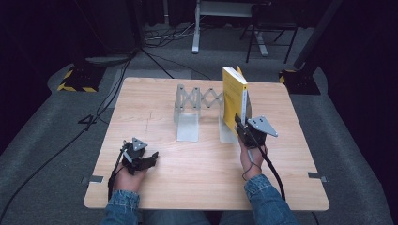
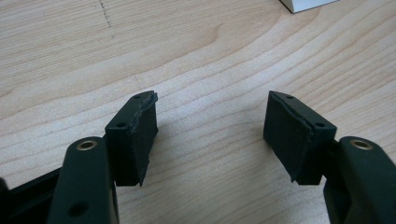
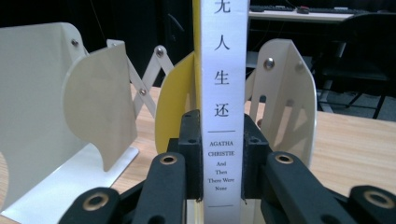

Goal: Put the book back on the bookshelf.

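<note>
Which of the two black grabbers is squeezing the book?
The right gripper: its jaws clamp the yellow book by its spine. The left gripper stands open over bare table.

A book stands upright on the table, toward the right edge and past the middle, its spine facing the near edge. An expanding book rack sits just left of it, running toward the table's centre, its end plates on either side of the book. The right gripper, in front of the book, clamps the spine low down. The left gripper rests near the near-left corner, well apart from the rack.
</note>
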A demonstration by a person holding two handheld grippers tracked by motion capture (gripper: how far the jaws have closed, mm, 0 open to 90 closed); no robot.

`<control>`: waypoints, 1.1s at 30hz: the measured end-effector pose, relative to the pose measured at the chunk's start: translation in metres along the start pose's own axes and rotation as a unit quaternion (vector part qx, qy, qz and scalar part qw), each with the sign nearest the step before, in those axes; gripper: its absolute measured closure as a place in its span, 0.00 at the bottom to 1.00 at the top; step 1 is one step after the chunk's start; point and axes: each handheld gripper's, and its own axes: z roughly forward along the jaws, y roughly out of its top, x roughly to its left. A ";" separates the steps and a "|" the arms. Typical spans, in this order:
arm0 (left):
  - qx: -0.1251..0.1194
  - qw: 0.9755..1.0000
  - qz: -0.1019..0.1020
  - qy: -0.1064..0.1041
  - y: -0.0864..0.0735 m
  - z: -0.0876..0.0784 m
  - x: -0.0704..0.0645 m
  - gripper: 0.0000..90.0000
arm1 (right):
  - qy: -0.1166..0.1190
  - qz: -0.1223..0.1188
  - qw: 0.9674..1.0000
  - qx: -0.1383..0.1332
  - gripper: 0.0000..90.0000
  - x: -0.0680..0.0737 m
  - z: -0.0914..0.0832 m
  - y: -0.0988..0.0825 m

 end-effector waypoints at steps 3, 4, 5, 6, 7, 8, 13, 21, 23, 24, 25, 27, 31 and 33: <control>0.000 1.000 0.000 0.000 0.000 0.000 0.000 0.39 | -0.002 -0.001 1.000 -0.002 0.85 0.001 0.002 -0.003; 0.000 1.000 0.000 0.000 0.000 0.000 0.000 0.39 | -0.004 -0.002 1.000 -0.001 0.84 0.001 0.003 -0.004; 0.000 1.000 0.000 0.000 0.000 0.000 0.000 0.39 | -0.005 -0.003 1.000 0.000 0.84 0.001 0.003 -0.005; 0.000 1.000 0.000 0.000 0.000 0.000 0.000 0.39 | -0.006 -0.002 1.000 0.000 0.84 0.002 0.004 -0.007; 0.000 1.000 0.000 0.000 0.000 0.000 0.000 0.39 | -0.006 -0.001 1.000 0.001 0.84 0.002 0.004 -0.007; 0.000 1.000 0.000 0.000 0.000 0.000 0.000 0.39 | -0.005 0.001 1.000 0.003 0.84 0.002 0.005 -0.008; 0.000 1.000 0.000 0.000 0.000 0.000 0.000 0.39 | -0.006 0.003 1.000 0.008 0.84 0.004 0.007 -0.014; 0.001 1.000 0.002 0.000 0.000 0.000 0.000 0.39 | -0.001 0.004 0.999 0.034 0.83 0.007 0.014 -0.025; 0.001 1.000 0.002 0.000 0.000 0.000 0.000 0.39 | 0.002 0.006 0.999 0.031 0.83 0.009 0.014 -0.027; 0.001 1.000 0.002 0.000 0.000 0.000 0.000 0.39 | 0.001 0.005 0.999 0.032 0.83 0.009 0.014 -0.027; 0.001 1.000 0.001 0.000 0.000 0.000 0.000 0.39 | 0.001 0.004 0.999 0.032 0.83 0.010 0.015 -0.027; 0.001 1.000 0.002 0.000 0.000 0.000 0.000 0.39 | 0.002 0.004 0.999 0.031 0.83 0.011 0.016 -0.027; 0.001 1.000 0.002 0.000 0.000 0.000 0.000 0.39 | 0.005 -0.002 0.999 0.044 0.83 0.013 0.020 -0.031; 0.001 1.000 0.002 0.000 0.000 0.000 0.000 0.39 | 0.005 -0.003 0.998 0.057 0.82 0.014 0.023 -0.034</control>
